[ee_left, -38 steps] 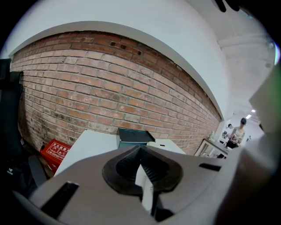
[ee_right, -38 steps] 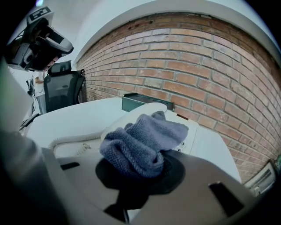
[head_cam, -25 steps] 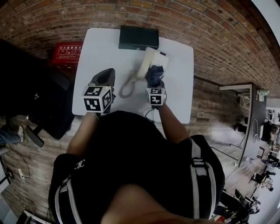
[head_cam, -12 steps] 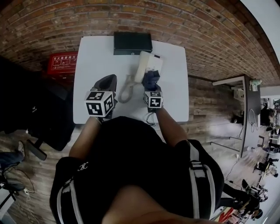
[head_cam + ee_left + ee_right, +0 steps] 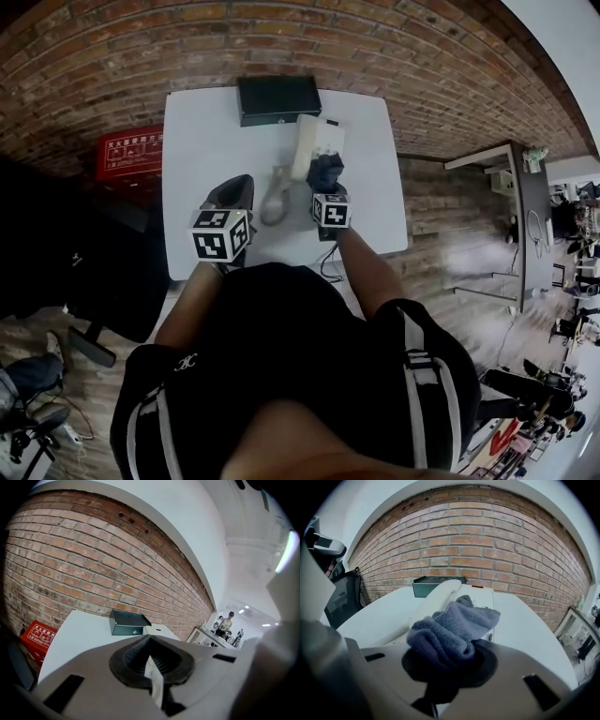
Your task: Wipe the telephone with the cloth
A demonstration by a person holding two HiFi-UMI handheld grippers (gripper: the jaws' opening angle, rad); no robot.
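A bunched blue-grey cloth (image 5: 449, 631) is clamped in the right gripper (image 5: 451, 662) at the near end of the white telephone (image 5: 315, 141) on the table (image 5: 199, 131); the left gripper (image 5: 153, 662) is held closed and empty, near left; wiping is judged barely begun.

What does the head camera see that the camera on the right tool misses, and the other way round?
Only the head view shows the person's forearms, the left tool held over the table, and the red box beside that table. Only the right gripper view shows, close up, the jaws of the right tool shut on the bunched blue-grey cloth. Both show the cloth itself, the white table, the telephone, the dark box behind it and the brick wall.
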